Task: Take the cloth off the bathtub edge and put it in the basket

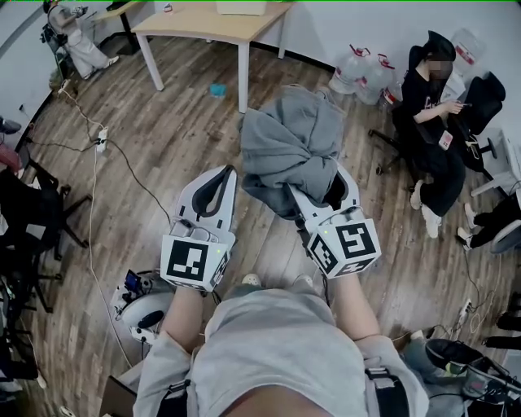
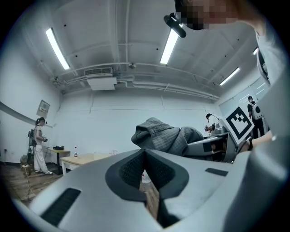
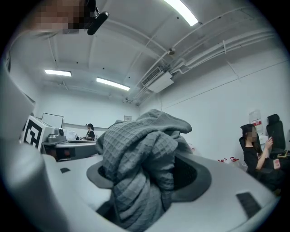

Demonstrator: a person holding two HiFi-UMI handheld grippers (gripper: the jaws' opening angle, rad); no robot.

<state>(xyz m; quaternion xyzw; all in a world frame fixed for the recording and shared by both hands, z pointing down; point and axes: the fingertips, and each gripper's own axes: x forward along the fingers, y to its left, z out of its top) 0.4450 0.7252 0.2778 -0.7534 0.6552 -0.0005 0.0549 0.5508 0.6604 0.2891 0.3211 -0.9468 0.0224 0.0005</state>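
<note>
**Both grippers held level above a floor, head view.** Nearest the camera, the marker cube of the left gripper [image 1: 229, 172] and that of the right gripper [image 1: 322, 189] are seen side by side, each carried on a bare forearm. The left gripper's jaws are brought together at their tips, and nothing is held between them. The right gripper's jaws are spread wide and clamped on the grey waffle-weave cloth [image 1: 289, 147]. The cloth is bunched between the pads, bulges above and ahead of the right gripper's tips, and hangs down between the jaws; it lies just to the right of the left gripper's tips. The brown wood-plank floor [image 1: 171, 138] is seen below both grippers. Ahead of the left gripper, a small blue object [image 1: 216, 89] lies on the floor. Beyond it stands a light wooden table with white legs [image 1: 203, 24]. Ahead and to the right of the right gripper, clear water jugs [image 1: 358, 73] and a seated person in black [image 1: 431, 106] are visible.
</note>
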